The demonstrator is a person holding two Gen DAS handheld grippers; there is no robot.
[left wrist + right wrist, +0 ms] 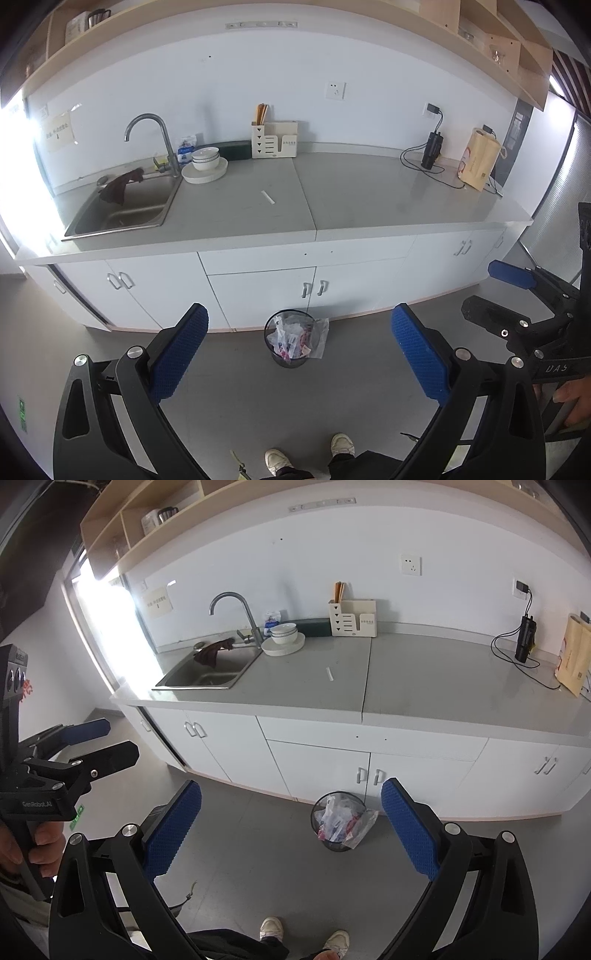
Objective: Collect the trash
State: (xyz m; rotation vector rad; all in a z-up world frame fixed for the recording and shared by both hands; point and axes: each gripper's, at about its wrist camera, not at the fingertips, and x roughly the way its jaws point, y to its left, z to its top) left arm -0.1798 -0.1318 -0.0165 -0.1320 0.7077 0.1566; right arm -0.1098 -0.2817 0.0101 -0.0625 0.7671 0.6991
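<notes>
A black mesh waste bin (289, 340) stands on the grey floor in front of the white cabinets, holding wrappers and a clear plastic bag (318, 338) that hangs over its right side; the right wrist view shows the bin (338, 821) too. A thin white strip (268, 197) lies on the grey counter, also visible as a strip (329, 674) from the right. My left gripper (301, 339) is open and empty, held well back from the bin. My right gripper (291, 814) is open and empty as well. Each gripper appears at the edge of the other's view.
On the counter (351, 192) are a steel sink (125, 206) with a dark cloth, stacked bowls on a plate (205, 166), a utensil holder (274, 140), a charging black device (432, 149) with cables and a paper bag (478, 158). The person's shoes (310, 454) are on the floor below.
</notes>
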